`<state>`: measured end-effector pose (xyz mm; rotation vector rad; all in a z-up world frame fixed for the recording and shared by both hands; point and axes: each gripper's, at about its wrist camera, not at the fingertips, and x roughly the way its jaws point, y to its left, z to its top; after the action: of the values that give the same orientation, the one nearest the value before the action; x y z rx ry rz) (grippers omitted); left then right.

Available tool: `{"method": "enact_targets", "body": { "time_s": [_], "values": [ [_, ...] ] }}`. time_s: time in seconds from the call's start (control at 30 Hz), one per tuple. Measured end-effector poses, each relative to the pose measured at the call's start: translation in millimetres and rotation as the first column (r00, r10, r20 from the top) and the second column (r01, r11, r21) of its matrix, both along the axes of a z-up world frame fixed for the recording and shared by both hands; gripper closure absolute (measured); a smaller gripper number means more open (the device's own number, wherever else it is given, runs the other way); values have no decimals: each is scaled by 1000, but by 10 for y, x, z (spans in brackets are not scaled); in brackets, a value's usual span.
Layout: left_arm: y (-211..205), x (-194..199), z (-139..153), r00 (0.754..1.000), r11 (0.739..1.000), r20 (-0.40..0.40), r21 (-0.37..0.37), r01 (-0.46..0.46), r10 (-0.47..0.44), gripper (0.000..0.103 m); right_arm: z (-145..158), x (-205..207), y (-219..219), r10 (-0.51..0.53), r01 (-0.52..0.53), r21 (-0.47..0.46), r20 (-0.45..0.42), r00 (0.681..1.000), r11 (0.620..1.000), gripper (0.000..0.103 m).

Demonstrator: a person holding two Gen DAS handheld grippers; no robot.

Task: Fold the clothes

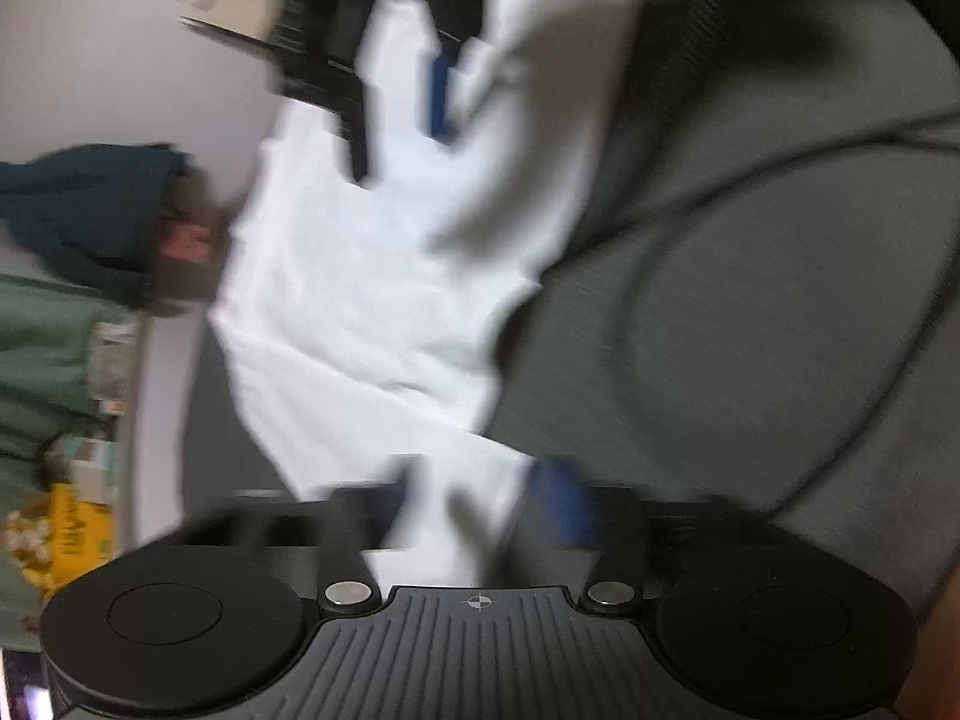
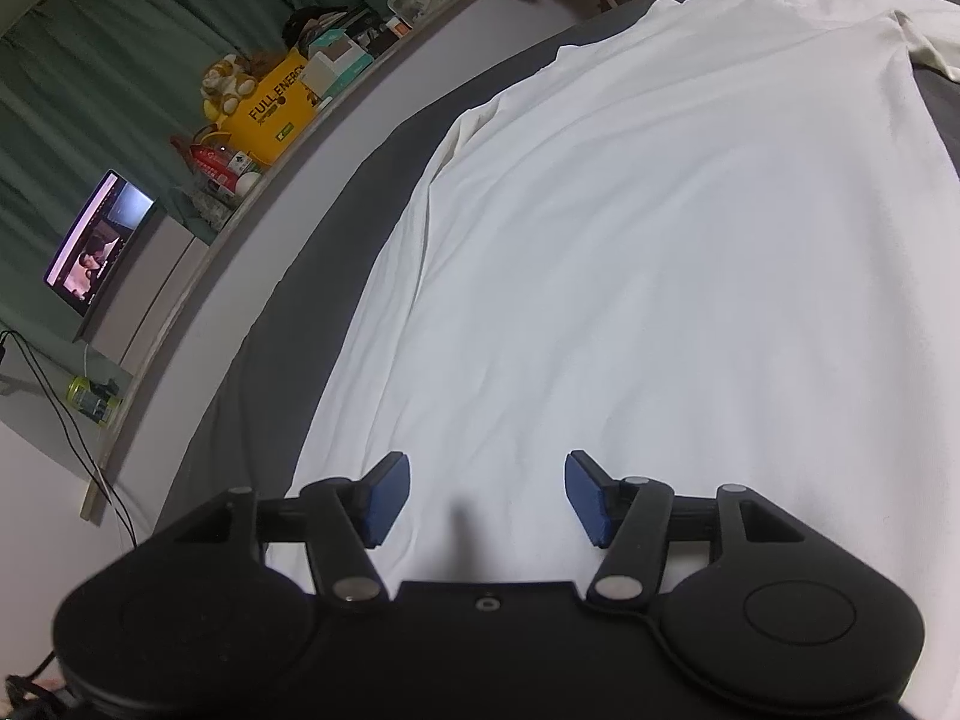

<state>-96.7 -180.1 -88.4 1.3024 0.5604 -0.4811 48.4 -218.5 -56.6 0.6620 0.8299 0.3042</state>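
Observation:
A white shirt [image 2: 660, 252] lies spread flat on a dark grey bed [image 2: 336, 228]. My right gripper [image 2: 486, 498] is open, its blue pads [image 2: 387, 498] apart just above the shirt's near edge. The left wrist view is blurred by motion. In it the shirt [image 1: 372, 276] hangs or lies bunched, with cloth between my left gripper's blue pads [image 1: 561, 504]; the left gripper [image 1: 474, 510] looks wide, but its state is unclear. The right gripper [image 1: 420, 78] shows at the top of that view.
A shelf along the wall holds a yellow box [image 2: 273, 114], small boxes and a lit screen [image 2: 99, 240]. Green curtains [image 2: 90, 60] hang behind. A cable [image 2: 66, 414] runs down the wall. A dark garment [image 1: 84, 210] sits at the left.

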Motion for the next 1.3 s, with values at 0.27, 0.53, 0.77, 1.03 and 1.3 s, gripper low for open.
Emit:
{"method": "enact_targets", "body": {
  "time_s": [0.27, 0.53, 0.77, 1.03, 1.3],
  "values": [
    [77, -23, 4, 999, 1000, 49, -6, 20, -19, 14, -21, 9, 26, 10, -10, -5, -11, 1000, 1000, 45],
    [-39, 5, 10, 999, 999, 20, 0, -42, 42, 14, -31, 23, 10, -3, 3, 0, -21, 1000, 1000, 41],
    [-17, 42, 14, 998, 997, -18, -42, -60, 59, 22, -42, 33, 20, 7, -7, -1, -27, 1000, 1000, 39],
    [3, 33, -17, 996, 997, -55, -36, -72, 70, 63, -57, 46, 38, 17, -17, -6, -29, 999, 1000, 38],
    [181, 271, 155, 972, 965, -184, -187, -181, 147, 100, -53, 43, 34, 20, -20, -3, -31, 999, 1000, 37]
  ]
}}
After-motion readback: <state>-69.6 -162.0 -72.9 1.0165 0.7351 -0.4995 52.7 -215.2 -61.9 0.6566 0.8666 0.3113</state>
